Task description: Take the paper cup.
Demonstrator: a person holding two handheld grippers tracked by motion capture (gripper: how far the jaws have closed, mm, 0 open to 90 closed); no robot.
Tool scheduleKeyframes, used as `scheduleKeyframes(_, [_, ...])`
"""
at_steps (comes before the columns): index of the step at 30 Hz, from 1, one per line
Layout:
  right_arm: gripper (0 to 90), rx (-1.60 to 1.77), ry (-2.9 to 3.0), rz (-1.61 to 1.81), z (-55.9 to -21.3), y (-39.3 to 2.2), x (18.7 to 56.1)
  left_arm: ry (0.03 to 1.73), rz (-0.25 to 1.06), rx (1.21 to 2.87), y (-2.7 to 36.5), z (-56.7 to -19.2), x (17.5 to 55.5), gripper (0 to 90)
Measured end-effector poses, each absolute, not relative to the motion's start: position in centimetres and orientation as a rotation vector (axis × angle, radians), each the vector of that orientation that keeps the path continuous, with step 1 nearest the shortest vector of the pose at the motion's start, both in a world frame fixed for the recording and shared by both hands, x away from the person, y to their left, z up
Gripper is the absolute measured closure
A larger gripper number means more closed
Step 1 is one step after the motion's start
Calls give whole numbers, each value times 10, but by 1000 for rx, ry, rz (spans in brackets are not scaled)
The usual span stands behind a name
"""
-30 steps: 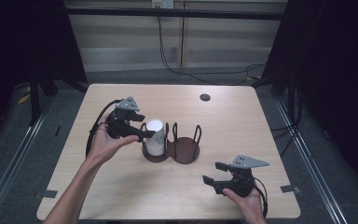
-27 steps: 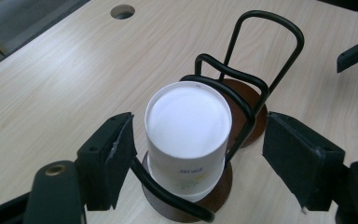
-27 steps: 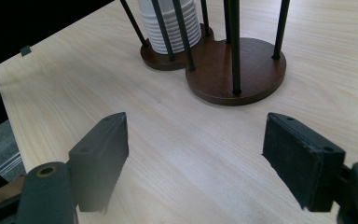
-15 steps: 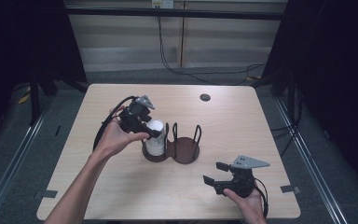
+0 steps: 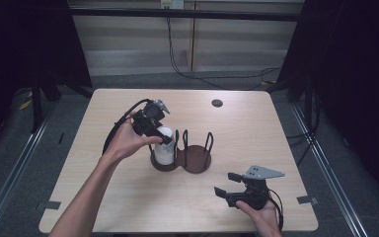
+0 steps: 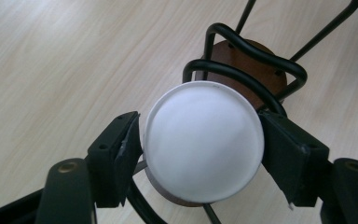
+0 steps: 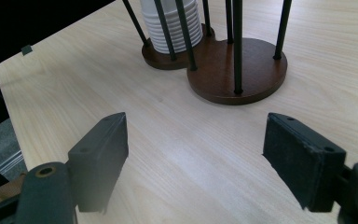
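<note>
On the tabletop (image 5: 103, 197), left of centre, my left claw (image 5: 159, 136) grips the top of the white cup stack (image 5: 164, 150), which stands in the left ring of the rack (image 5: 192, 163). Near the front right edge, my right claw (image 5: 225, 184) hovers wide open, holding nothing.

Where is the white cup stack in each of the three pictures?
High view: white cup stack stands mid-table in the holder's left ring.
Left gripper view: its round top sits centre, between the black jaws.
Right gripper view: its ribbed side is at top centre.
Shared landmark: the brown wire holder.
</note>
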State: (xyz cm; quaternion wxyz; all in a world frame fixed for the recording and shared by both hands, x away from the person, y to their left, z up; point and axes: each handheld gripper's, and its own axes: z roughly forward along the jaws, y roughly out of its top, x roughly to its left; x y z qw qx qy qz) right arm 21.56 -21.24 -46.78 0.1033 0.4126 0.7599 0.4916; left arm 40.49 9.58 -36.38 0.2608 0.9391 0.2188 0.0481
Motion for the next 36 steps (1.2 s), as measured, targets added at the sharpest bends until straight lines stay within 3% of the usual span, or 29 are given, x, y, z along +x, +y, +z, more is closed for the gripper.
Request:
scheduleKeyframes(9, [215, 1231, 2235, 1457, -468, -213, 216, 574, 115, 2610, 90, -370, 408, 324])
scheduleKeyframes(36, [211, 1232, 2204, 1455, -468, -213, 215, 610, 110, 2593, 92, -359, 407, 356])
